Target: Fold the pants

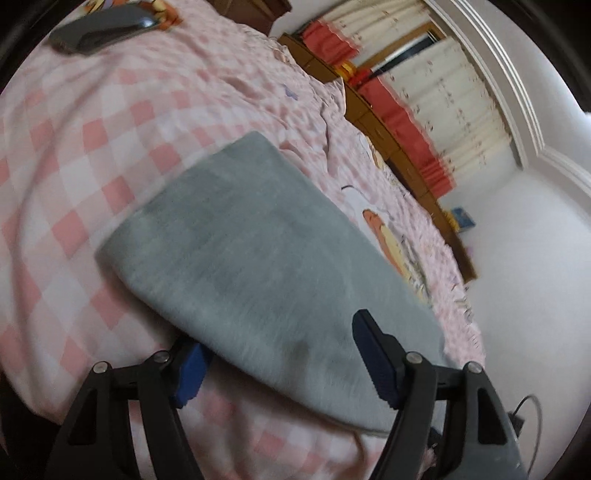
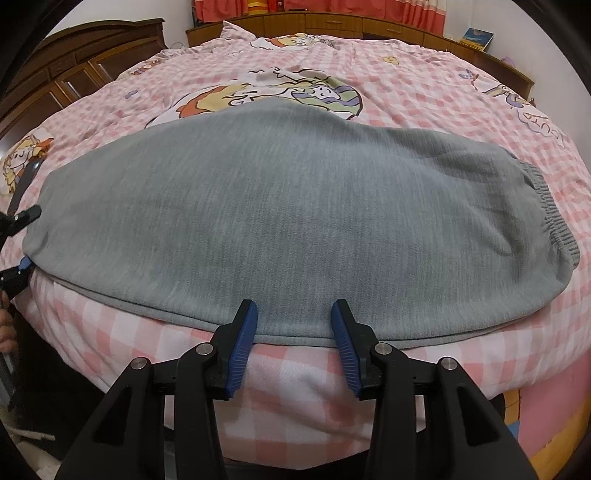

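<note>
The grey pants [image 2: 295, 203] lie folded lengthwise across the pink checked bed [image 2: 424, 92], elastic waistband [image 2: 550, 206] at the right. My right gripper [image 2: 294, 306] is open, its blue pads astride the near edge of the flat cloth. In the blurred left wrist view the pants [image 1: 258, 240] run away from me. My left gripper [image 1: 277, 332] stands wide open at their end, one finger tucked under the cloth edge and the other above it. The right wrist view also shows the left gripper [image 2: 26, 238] at the pants' left end, held by a hand [image 2: 7, 325].
A dark flat object [image 1: 103, 29] lies on the bed beyond the pants. A wooden headboard shelf [image 2: 332, 22] with a blue book [image 2: 478, 38] lines the far side. A dark wardrobe [image 2: 74, 66] stands at the left, and red-trimmed curtains [image 1: 424, 96] hang behind.
</note>
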A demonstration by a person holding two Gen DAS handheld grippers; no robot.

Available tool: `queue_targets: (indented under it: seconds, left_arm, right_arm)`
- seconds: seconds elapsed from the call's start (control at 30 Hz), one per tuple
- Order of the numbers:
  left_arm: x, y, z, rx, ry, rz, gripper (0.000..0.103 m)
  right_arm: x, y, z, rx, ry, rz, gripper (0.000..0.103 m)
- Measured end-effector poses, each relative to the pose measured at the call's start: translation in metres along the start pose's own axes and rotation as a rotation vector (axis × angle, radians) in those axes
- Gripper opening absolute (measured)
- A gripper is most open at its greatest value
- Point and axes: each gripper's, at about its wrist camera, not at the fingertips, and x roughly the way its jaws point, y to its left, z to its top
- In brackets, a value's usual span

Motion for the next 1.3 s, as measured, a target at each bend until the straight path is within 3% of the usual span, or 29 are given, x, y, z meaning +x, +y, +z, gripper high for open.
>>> queue_targets:
  seconds: [0.1, 0.17, 0.2, 0.33, 0.57, 0.77, 1.1, 1.2, 1.3]
  left_arm:
    - [0.005, -0.001, 0.007, -0.011, -0.016, 0.0, 0.069]
    - [0.005, -0.005, 0.01, 0.041, -0.027, 0.08, 0.025]
    - [0.004, -0.005, 0.012, 0.061, -0.024, 0.105, 0.022]
    - [-0.007, -0.009, 0.017, 0.087, -0.031, 0.071, 0.017]
    - [-0.031, -0.085, 0.016, 0.433, -0.076, 0.068, 0.016]
    - [-0.018, -0.153, -0.005, 0.63, 0.028, -0.02, 0.016]
    - [0.053, -0.179, -0.08, 0.711, 0.299, -0.026, 0.017]
    - [0.063, -0.18, -0.098, 0.754, 0.335, 0.026, 0.03]
    - [0.062, -0.18, -0.105, 0.754, 0.355, 0.013, 0.046]
  right_arm:
    - [0.0, 0.0, 0.001, 0.0, 0.004, -0.002, 0.043]
    - [0.0, 0.001, 0.001, 0.002, 0.006, -0.003, 0.043]
    - [0.0, 0.001, 0.001, 0.002, 0.005, -0.003, 0.043]
    - [0.0, 0.0, 0.001, 0.0, 0.004, 0.0, 0.043]
    - [-0.001, -0.004, 0.002, 0.021, -0.005, 0.027, 0.043]
    - [-0.007, -0.012, 0.001, 0.061, -0.011, 0.081, 0.043]
    - [-0.011, -0.025, -0.002, 0.105, -0.019, 0.168, 0.043]
    - [-0.008, -0.026, -0.003, 0.106, -0.014, 0.177, 0.043]
    - [-0.002, -0.028, -0.003, 0.103, -0.006, 0.194, 0.05]
